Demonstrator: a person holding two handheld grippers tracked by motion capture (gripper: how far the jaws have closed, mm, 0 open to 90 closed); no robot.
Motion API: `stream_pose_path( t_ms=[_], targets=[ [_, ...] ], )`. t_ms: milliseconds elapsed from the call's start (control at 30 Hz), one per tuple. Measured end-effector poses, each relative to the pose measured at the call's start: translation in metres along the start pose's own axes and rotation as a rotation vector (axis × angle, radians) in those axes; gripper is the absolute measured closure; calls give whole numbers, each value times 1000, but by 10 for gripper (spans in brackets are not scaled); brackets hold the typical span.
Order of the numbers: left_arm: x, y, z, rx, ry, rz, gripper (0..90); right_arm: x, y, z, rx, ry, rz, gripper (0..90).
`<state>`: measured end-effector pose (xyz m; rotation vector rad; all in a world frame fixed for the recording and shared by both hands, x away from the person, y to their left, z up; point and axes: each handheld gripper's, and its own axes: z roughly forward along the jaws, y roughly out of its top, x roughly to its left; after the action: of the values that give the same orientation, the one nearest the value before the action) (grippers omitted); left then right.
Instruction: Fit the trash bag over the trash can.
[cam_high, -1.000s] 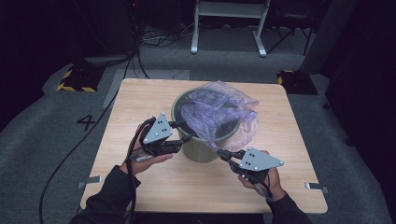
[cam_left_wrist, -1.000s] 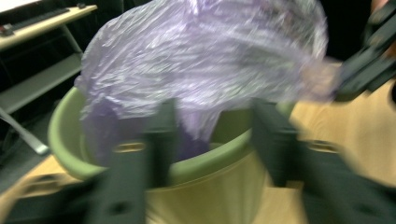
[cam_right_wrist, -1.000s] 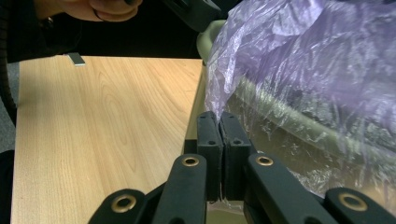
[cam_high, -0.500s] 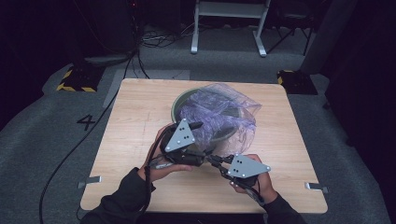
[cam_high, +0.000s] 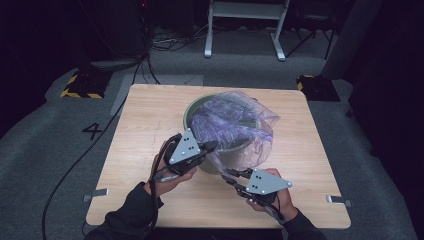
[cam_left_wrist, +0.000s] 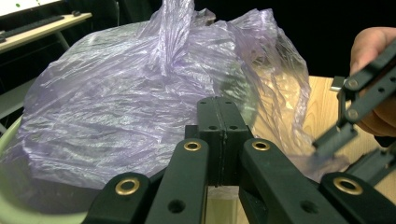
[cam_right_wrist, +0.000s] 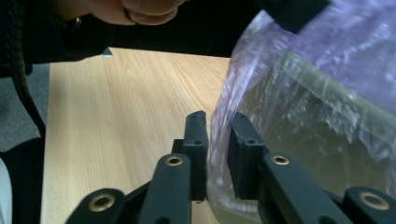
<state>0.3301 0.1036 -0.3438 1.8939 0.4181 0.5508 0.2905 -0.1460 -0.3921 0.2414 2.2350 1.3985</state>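
Observation:
A round green bin (cam_high: 196, 107) stands mid-table with a crumpled translucent purple bag (cam_high: 235, 120) draped over it. My left gripper (cam_high: 212, 146) sits at the bin's near left side. Its jaws have just closed, and in the left gripper view (cam_left_wrist: 217, 105) they stand pressed together against the bag (cam_left_wrist: 140, 93), whose film runs to their tips. My right gripper (cam_high: 227, 176) is low at the bin's near side. Its jaws (cam_right_wrist: 219, 123) have just been opening, and a hanging fold of bag (cam_right_wrist: 327, 46) stands in the gap, touched by neither pad.
The bin's pale rim (cam_left_wrist: 7, 140) shows at the left. The right gripper (cam_left_wrist: 336, 140) and its hand appear close on the right. The light wooden table (cam_high: 150, 115) has bare wood left of the bin. A white frame (cam_high: 245, 15) stands on the floor behind.
The left gripper has shifted a little right, toward the bin's near side, and its tips now meet the bag. The right gripper has stayed at the bin's near side.

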Motion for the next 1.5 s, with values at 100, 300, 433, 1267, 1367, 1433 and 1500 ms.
stream_pose_path(
  t_ms=[100, 300, 433, 1267, 1367, 1433, 1500],
  targets=[
    [2, -4, -5, -11, -11, -7, 898, -1, -2, -7, -18, -13, 16, 682],
    [1, -8, -9, -19, -6, 4, 900, -8, -2, -31, -50, -63, 57, 566],
    [2, -12, -12, -19, 3, 10, 899, -18, -3, -50, -74, -163, 110, 468],
    [11, -45, -15, 28, 17, -3, 900, -53, -20, -48, -17, -245, 191, 898],
    [14, -50, -16, 33, 26, -19, 899, -52, -24, -44, 0, -235, 183, 900],
    [17, -54, -16, 36, 27, -33, 900, -52, -29, -40, 17, -226, 182, 900],
    [18, -55, -16, 37, 29, -36, 900, -53, -32, -37, 23, -223, 186, 900]
  ],
)
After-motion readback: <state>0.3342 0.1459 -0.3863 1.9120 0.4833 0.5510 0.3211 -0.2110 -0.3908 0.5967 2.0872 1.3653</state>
